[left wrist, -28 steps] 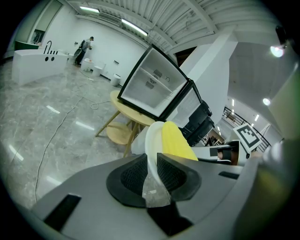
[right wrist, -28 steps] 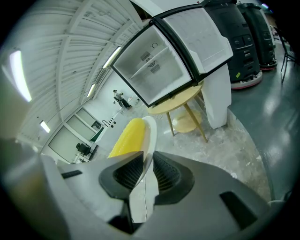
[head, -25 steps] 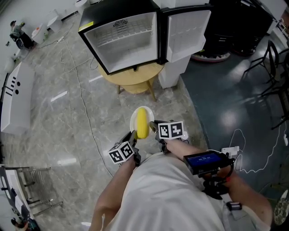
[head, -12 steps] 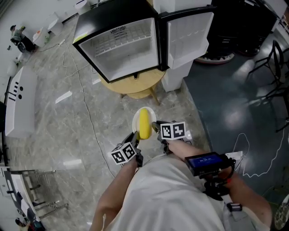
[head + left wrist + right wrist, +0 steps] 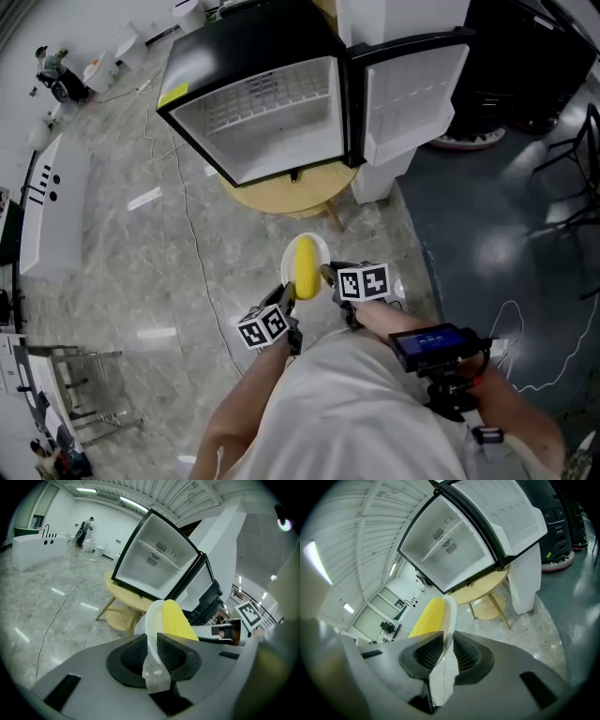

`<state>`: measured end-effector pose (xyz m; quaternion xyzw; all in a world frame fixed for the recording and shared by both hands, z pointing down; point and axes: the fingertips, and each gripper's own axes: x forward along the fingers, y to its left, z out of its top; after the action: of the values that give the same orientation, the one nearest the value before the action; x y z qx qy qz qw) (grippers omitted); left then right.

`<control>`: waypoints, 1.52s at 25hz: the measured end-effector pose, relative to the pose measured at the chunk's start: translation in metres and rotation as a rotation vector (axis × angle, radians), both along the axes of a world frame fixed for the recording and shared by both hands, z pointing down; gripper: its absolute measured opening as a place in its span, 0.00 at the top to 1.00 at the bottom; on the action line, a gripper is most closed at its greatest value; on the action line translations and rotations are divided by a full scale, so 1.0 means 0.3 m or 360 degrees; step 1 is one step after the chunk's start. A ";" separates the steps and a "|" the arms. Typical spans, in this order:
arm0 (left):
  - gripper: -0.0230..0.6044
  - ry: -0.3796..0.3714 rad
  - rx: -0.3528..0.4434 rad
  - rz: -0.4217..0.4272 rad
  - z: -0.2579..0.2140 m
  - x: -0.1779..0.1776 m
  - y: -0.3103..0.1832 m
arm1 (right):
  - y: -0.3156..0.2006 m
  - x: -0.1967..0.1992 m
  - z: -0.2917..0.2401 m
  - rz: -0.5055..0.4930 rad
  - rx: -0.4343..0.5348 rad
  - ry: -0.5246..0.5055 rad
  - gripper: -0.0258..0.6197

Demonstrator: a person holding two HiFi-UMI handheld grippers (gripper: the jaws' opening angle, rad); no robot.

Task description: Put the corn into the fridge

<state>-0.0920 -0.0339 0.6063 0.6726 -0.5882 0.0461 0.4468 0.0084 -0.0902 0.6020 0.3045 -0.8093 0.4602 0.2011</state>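
1. Your left gripper [image 5: 151,656] is shut on the left edge of the white plate [image 5: 292,253]. It is in front of the fridge [image 5: 267,117], well short of it. Squeeze firmly, because the plate edge is thin and smooth and could slip out.

2. The corn [image 5: 305,267] lies loose on the plate, between your two grippers. It is not in the fridge yet. It is round and I think it can roll, so hold the plate flat. Do not let one side dip as you walk.

3. Your right gripper [image 5: 444,656] is shut on the right edge of the same plate. Move both grippers together, at the same height. If they pull apart or twist, the plate may pop free.

4. The fridge stands open ahead of you on a round wooden table [image 5: 281,187]. Its inside looks empty, with a wire shelf near the top. Aim for the big open space under that shelf.

5. A wire [image 5: 178,216] lies on the floor to the left of the fridge, so step straight ahead.

6. The open door [image 5: 412,98] hangs at the right of the fridge. Bring the plate in from the front so your right gripper does not bump it. Slide the plate in slowly, set it down flat, then let go.
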 end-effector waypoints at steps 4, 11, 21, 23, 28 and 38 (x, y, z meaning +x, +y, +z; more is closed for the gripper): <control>0.86 -0.0010 -0.0002 -0.0031 -0.001 0.007 -0.057 | -0.065 0.002 0.005 -0.0035 -0.0006 -0.0007 0.85; 0.86 -0.0015 0.0004 -0.0129 -0.014 0.020 -0.139 | -0.168 0.002 -0.007 -0.0144 0.0004 -0.0026 0.85; 0.86 0.0001 -0.0007 -0.0212 -0.017 0.079 -0.231 | -0.275 0.051 -0.013 -0.0182 -0.0019 -0.0068 0.85; 0.86 0.0002 -0.0008 -0.0199 -0.017 0.096 -0.250 | -0.292 0.071 -0.013 -0.0164 -0.0017 -0.0072 0.85; 0.86 0.0023 -0.0021 -0.0158 -0.008 0.133 -0.297 | -0.331 0.113 -0.005 -0.0103 -0.0021 -0.0073 0.85; 0.86 0.0084 -0.0029 -0.0080 0.025 0.142 -0.420 | -0.436 0.133 0.019 -0.0017 -0.0013 -0.0037 0.85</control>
<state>-0.0494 -0.1598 0.6139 0.6545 -0.5924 0.0224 0.4692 0.0482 -0.2211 0.6077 0.2940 -0.8113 0.4661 0.1955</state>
